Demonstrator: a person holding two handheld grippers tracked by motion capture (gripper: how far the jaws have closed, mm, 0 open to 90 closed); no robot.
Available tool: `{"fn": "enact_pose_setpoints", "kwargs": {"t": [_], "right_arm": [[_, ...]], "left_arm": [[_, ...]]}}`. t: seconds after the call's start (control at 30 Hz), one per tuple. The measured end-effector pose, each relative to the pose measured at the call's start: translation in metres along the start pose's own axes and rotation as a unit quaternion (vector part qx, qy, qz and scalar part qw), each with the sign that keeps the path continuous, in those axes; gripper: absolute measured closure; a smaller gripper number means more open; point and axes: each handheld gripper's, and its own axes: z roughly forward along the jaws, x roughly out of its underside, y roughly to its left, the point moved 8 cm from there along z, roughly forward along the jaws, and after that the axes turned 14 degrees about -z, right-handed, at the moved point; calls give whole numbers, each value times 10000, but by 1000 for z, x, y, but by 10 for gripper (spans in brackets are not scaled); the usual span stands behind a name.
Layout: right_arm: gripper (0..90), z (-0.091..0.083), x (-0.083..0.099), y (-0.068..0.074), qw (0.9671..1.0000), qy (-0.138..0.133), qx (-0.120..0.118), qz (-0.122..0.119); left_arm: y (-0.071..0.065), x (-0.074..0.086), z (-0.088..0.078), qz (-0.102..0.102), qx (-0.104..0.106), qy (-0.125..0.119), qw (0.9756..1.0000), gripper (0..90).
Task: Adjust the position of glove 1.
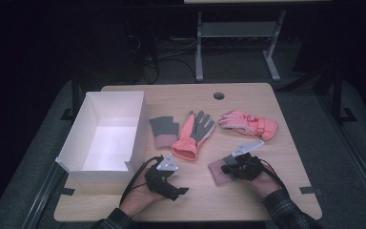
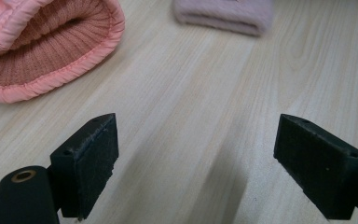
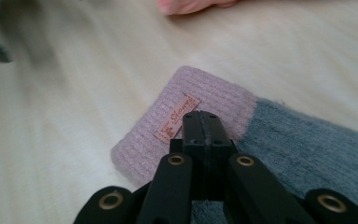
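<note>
A knit glove (image 1: 215, 171) with a pink cuff (image 3: 144, 144) and a grey body lies flat near the table's front, right of centre. My right gripper (image 1: 231, 167) (image 3: 201, 119) rests on it with its jaws pressed together, pinching the fabric where cuff meets grey; a small leather label sits just beside the tips. My left gripper (image 1: 174, 179) (image 2: 200, 140) hovers low over bare wood at front centre, jaws wide apart with nothing between them. Ahead of it lie the ribbed cuff of a coral ski glove (image 2: 51, 46) and the pink knit cuff (image 2: 223, 14).
A white open box (image 1: 138, 129) stands at the left. Across mid-table lie a matching grey-and-pink knit glove (image 1: 163, 130), the coral-and-grey ski glove (image 1: 194, 136) and a pink ski glove (image 1: 248, 124). A cable hole (image 1: 218, 96) marks the far edge.
</note>
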Motion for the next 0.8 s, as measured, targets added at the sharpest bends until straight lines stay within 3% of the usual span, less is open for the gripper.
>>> {"fn": "enact_pose_setpoints", "kwargs": {"t": [0.23, 0.37, 0.4, 0.6, 0.73, 0.8], "right_arm": [[900, 1, -2, 31, 9989, 14, -337, -321], [900, -3, -2, 41, 9987, -33, -332, -392], [900, -6, -2, 39, 9986, -66, -270, -441], [900, -28, 13, 16, 9998, -65, 135, -110], [900, -27, 25, -3, 9992, 133, 385, 46], [900, -23, 26, -6, 9991, 161, 388, 27]], "left_arm": [[1, 1, 0, 63, -23, 75, 9999, 134], [1, 1, 0, 61, -24, 84, 9999, 134], [1, 1, 0, 57, -21, 83, 9999, 134], [1, 1, 0, 19, -24, 61, 10000, 135], [1, 1, 0, 72, -42, 104, 9999, 135], [1, 1, 1, 64, -37, 117, 9999, 135]]}}
